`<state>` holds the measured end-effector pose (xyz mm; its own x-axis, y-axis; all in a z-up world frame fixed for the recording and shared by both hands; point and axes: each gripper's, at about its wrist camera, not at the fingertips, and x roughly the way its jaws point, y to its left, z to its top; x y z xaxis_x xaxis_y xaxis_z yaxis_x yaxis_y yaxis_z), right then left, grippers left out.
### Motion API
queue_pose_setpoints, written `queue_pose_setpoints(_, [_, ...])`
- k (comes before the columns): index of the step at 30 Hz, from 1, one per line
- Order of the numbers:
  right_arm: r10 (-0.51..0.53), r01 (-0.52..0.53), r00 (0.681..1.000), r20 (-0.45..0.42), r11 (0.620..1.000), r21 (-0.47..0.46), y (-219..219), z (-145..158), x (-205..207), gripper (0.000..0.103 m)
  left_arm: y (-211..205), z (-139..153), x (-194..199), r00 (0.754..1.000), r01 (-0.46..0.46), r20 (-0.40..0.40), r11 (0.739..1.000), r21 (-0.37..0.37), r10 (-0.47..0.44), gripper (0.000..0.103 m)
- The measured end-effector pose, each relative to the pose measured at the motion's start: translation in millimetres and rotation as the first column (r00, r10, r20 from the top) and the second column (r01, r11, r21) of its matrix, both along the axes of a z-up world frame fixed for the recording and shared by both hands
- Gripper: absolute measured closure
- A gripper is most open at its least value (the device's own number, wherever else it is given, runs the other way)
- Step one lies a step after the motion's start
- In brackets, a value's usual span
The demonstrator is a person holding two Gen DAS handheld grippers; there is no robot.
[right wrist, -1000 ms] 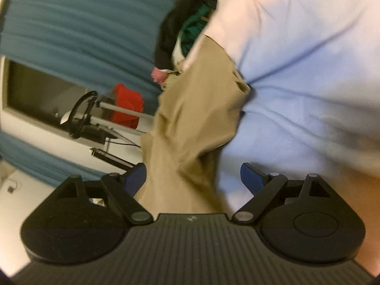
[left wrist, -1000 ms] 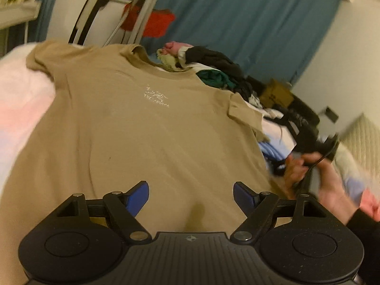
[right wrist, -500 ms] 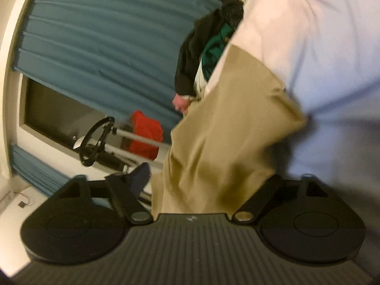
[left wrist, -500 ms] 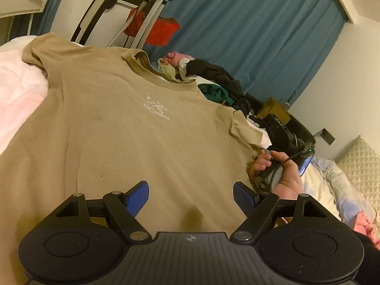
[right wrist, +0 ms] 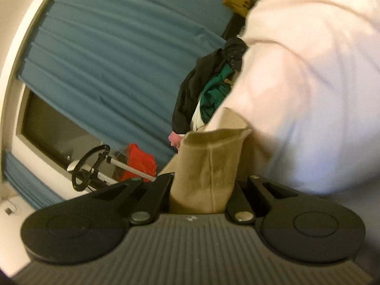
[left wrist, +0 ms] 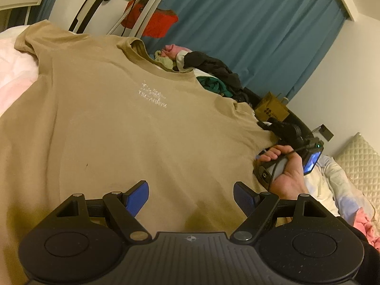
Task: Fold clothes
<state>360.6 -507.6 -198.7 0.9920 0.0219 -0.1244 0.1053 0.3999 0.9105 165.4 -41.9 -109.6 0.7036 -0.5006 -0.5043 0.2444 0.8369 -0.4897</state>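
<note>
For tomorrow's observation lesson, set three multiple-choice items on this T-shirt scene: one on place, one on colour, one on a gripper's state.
1. The clothes pile lies:
A. past the T-shirt's collar
B. under the hem
C. on the floor

2. The curtain is:
A. red
B. teal
C. white

3. The right gripper is:
A. open, empty
B. shut on the sleeve
C. shut on a sock

Key: 1 A, the pile shows beyond the neckline; 2 B, teal folds fill the background; 3 B, tan cloth is pinched between its closed jaws.
</note>
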Motion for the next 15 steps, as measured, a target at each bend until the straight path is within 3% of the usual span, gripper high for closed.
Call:
queue_pose_setpoints(4, [0.031,-0.030,0.999,-0.025,0.998,0.047,-8,-10,5,0.092,-1,-2,-1,1.000,-0.002,-0.003,1.000,-0.002,0.002,0.023])
queue_pose_setpoints(5, [0.040,-0.039,0.999,-0.034,0.999,0.038,-6,-9,8,0.083,-1,-2,-1,1.000,-0.002,-0.006,1.000,-0.005,0.002,0.023])
queue_pose_setpoints(6, [0.050,-0.049,0.998,-0.041,0.998,0.029,-5,-9,10,0.065,-1,-2,0,1.000,-0.003,-0.009,1.000,-0.008,0.002,0.023])
queue_pose_setpoints(8, [0.072,-0.072,0.997,-0.020,0.997,-0.012,0,-9,13,0.048,-1,-3,1,1.000,-0.003,-0.015,1.000,-0.014,0.003,0.023])
queue_pose_setpoints(9, [0.077,-0.077,0.997,-0.014,0.996,-0.037,2,-7,14,0.047,-1,-3,2,1.000,-0.003,-0.018,1.000,-0.021,0.003,0.023])
queue_pose_setpoints(13, [0.026,-0.032,0.997,-0.075,0.996,-0.078,2,-1,21,0.056,-1,-3,8,1.000,-0.005,-0.025,1.000,-0.027,0.005,0.023])
queue_pose_setpoints(15, [-0.029,0.011,0.993,-0.115,0.989,-0.149,1,11,25,0.093,-2,-2,11,1.000,-0.002,-0.027,1.000,-0.021,0.002,0.023])
